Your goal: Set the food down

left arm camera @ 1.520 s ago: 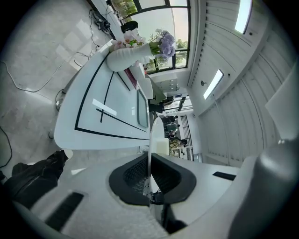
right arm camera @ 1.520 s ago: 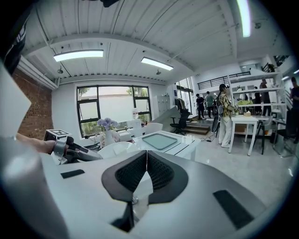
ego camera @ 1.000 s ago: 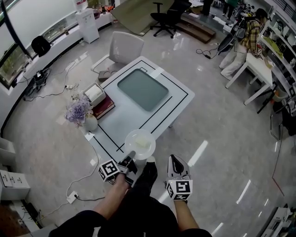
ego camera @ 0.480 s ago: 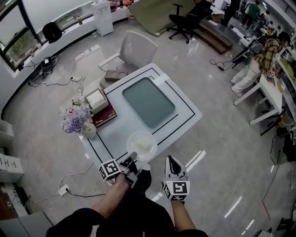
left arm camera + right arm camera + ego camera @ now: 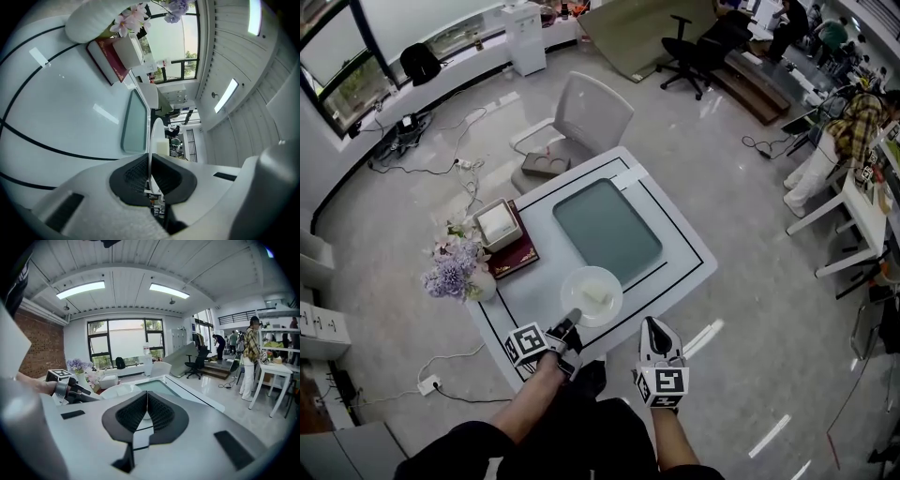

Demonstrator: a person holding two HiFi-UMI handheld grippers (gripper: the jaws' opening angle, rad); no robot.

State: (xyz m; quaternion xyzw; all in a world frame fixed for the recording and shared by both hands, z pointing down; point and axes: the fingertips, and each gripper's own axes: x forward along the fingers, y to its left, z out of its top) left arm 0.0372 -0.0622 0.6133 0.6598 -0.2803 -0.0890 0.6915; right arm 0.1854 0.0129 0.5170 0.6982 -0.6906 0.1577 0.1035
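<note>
A white plate (image 5: 592,295) carrying a pale block of food (image 5: 598,294) hangs over the near part of the white table (image 5: 680,239). My left gripper (image 5: 569,324) is shut on the plate's near rim; in the left gripper view the plate (image 5: 153,136) stands edge-on between the pads with the food (image 5: 162,148) beside it. My right gripper (image 5: 653,330) is shut and holds nothing, just right of the plate near the table's front edge. From the right gripper view the plate (image 5: 118,391) and the left gripper (image 5: 70,391) show at the left.
A grey-green mat (image 5: 607,231) lies in the table's middle inside black lines. At the left stand a vase of purple flowers (image 5: 455,272), a white box (image 5: 498,223) and a red book (image 5: 514,257). A white chair (image 5: 581,117) is behind the table. People stand far right.
Both grippers and the plate have moved forward from the table's front corner over the tabletop. The table now lies closer and more centred in the head view.
</note>
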